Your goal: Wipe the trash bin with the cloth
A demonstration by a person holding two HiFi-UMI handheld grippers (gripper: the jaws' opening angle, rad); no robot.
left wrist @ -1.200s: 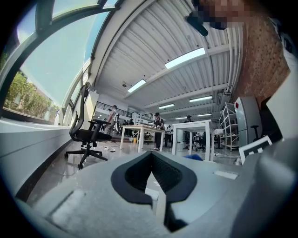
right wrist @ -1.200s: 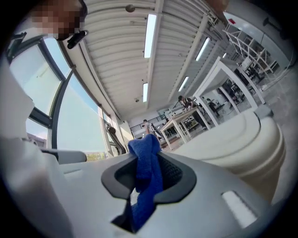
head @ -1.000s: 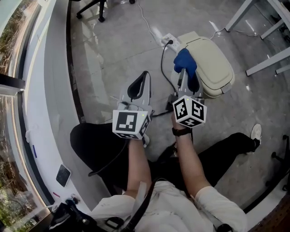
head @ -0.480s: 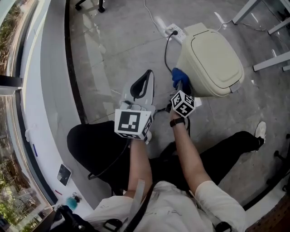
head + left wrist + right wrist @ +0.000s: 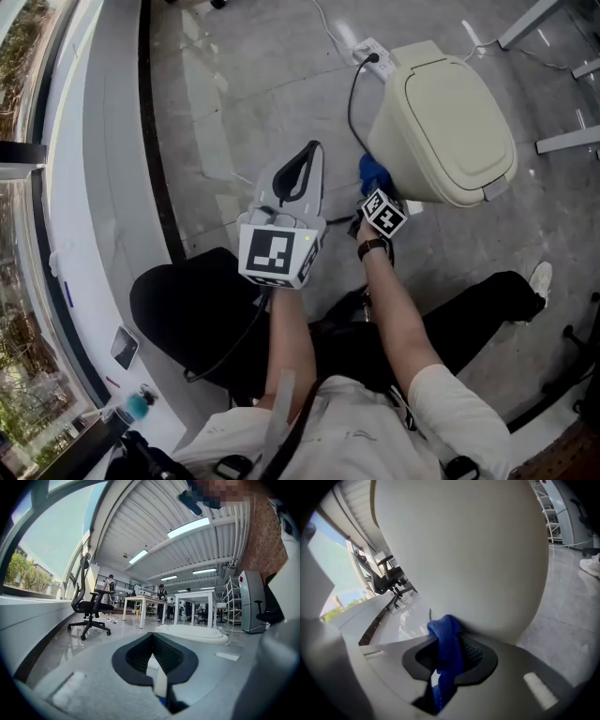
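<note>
My right gripper point(image 5: 447, 644) is clamped on the blue cloth point(image 5: 446, 637), which bunches up out of the jaws and presses against the cream side wall of the trash bin point(image 5: 450, 122), low down and under the edge of its shut lid. The bin stands on the floor ahead of me and a little to the right, its long axis running away from me toward the power strip point(image 5: 372, 52) at its far end. From the head view, the cloth meets it on the near left flank, so the wall I am on stretches forward and away from the tongs. I judge the wiping stroke should run along that flank, away from me or back, with the cloth kept pushed to the right into the wall. My left gripper point(image 5: 298, 173) has its jaws closed together on nothing. It hovers over bare floor to the left, apart from the bin, so the right hand is the nearer one
</note>
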